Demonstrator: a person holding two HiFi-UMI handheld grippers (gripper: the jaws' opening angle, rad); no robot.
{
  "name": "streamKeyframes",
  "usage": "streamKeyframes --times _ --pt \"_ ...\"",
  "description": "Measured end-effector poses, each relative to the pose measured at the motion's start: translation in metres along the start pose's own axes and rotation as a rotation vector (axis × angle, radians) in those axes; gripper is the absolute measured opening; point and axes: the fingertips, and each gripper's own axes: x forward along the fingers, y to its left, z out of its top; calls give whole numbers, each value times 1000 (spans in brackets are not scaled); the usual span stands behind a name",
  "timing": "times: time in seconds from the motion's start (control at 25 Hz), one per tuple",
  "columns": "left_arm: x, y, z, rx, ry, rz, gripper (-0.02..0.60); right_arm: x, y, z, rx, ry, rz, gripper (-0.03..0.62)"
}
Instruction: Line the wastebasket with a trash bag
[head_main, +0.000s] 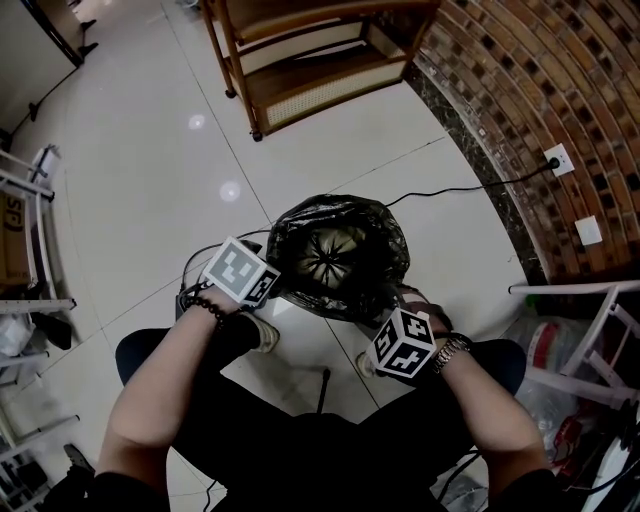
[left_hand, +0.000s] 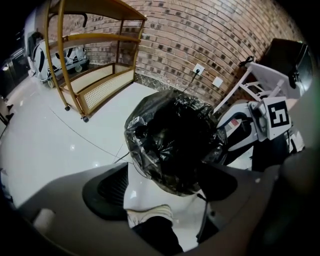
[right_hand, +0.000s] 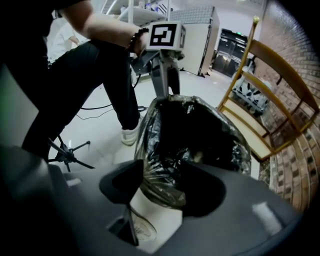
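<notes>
Shelf, cable beyond trash bag | left claw, right claw both spread astride its rim

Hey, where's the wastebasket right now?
Centre of the head view: the wastebasket, black trash bag draped over its rim, stands on the white floor between the left gripper and the right gripper, with the wooden rack beyond it.

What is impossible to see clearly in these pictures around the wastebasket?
- Walls of wastebasket, all views: covered by the trash bag.
- Bag's inside bottom, gripper views: too dark.
- Tips of left claw and right claw, head view: under their marker cubes.
- Top of wooden shelf, head view: cut by the edge.
</notes>
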Motion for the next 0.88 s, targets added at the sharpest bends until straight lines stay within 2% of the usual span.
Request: streamKeyframes --times 0.08,0.28,0.52,0.6,0.68,0.8,0.88 --pt "-6 0 5 -16 -24 -15 431 -9 -5 4 32 -27 -1 258" --pt "-20 2 19 -52 -93 -38 431 -36 -35 16 159 -128 -47 258" --pt "-34 4 48 -48 -189 12 429 -54 -81 18 363 -255 -150 256" --pt "-42 -3 60 2 -225 34 418 -58 -90 25 381 -292 -178 231" --pt "-48 -18 74 90 -262 40 383 -63 -96 36 388 -341 -203 151" --pt "-49 -51 88 249 -302 0 281 -66 -103 50 428 -417 -231 46" --pt "-46 -73 92 335 -316 -40 226 -63 -104 57 435 -434 -239 3"
